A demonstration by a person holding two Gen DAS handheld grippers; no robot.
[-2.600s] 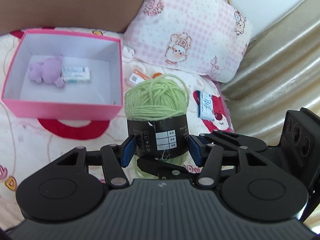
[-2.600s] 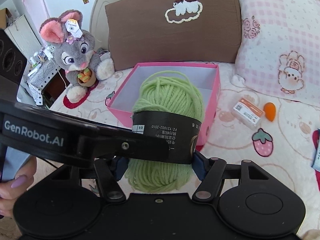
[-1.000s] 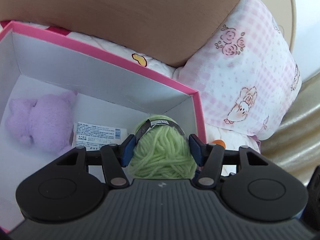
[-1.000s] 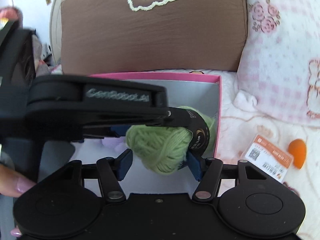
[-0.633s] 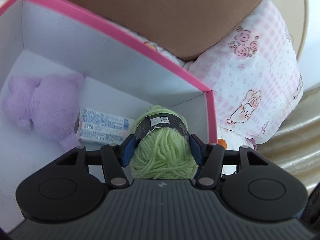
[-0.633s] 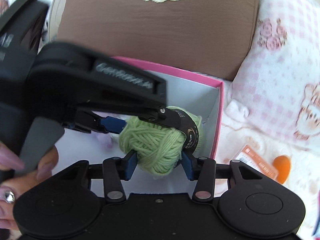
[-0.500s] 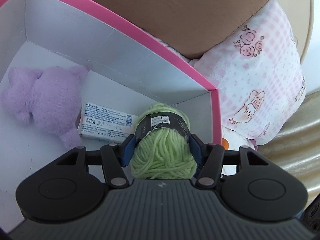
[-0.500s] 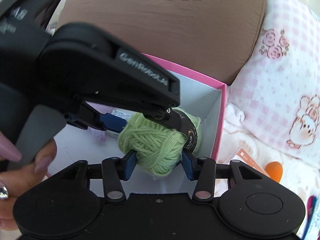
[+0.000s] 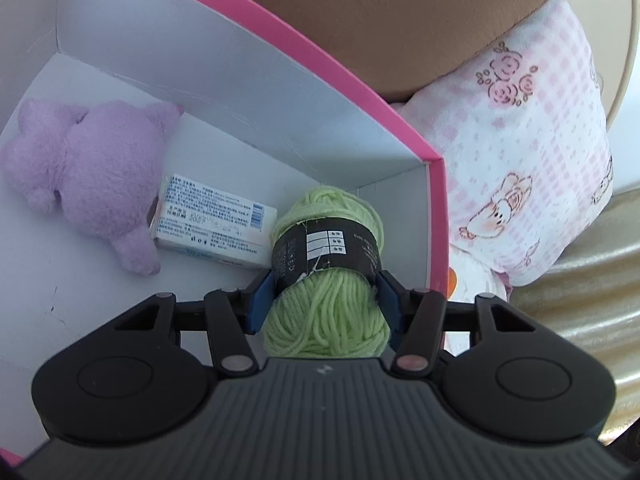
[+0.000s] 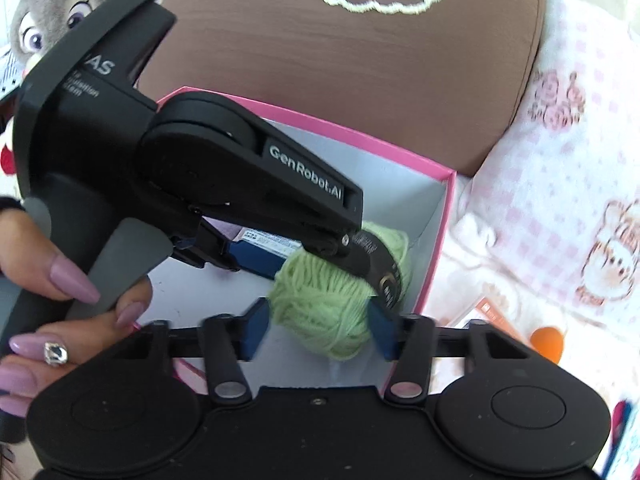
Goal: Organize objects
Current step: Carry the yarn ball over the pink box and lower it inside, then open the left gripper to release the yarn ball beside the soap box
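green yarn ball [image 9: 326, 312] with a dark paper band sits low inside the pink box [image 9: 436, 216], in its right-hand corner, pinched across the band by the left gripper [image 9: 324, 300]; both blue pads press the sides. likely held by the band since loose wool squashes. whether it rests on the box floor yet, cannot tell.

right gripper [image 10: 316, 334] straddles the same ball from the near side. its jaws have just been closing with the yarn between them; right pad touches the band edge, left pad shows a small gap, so not a real pinch, looks like steadying. person's hand [image 10: 60, 312] wraps the left gripper's handle.

white carton [image 9: 212, 222] lies just beside the ball, touching or almost. purple plush [image 9: 88, 168] beyond it, against the back wall.

room: right box wall is very close to the left gripper's right jaw, so little space to spread that side. open white floor lies near-left. brown cushion [image 10: 360, 80] and pink pillow [image 9: 532, 160] crowd the box rim, so straight up looks like the cleanest exit.
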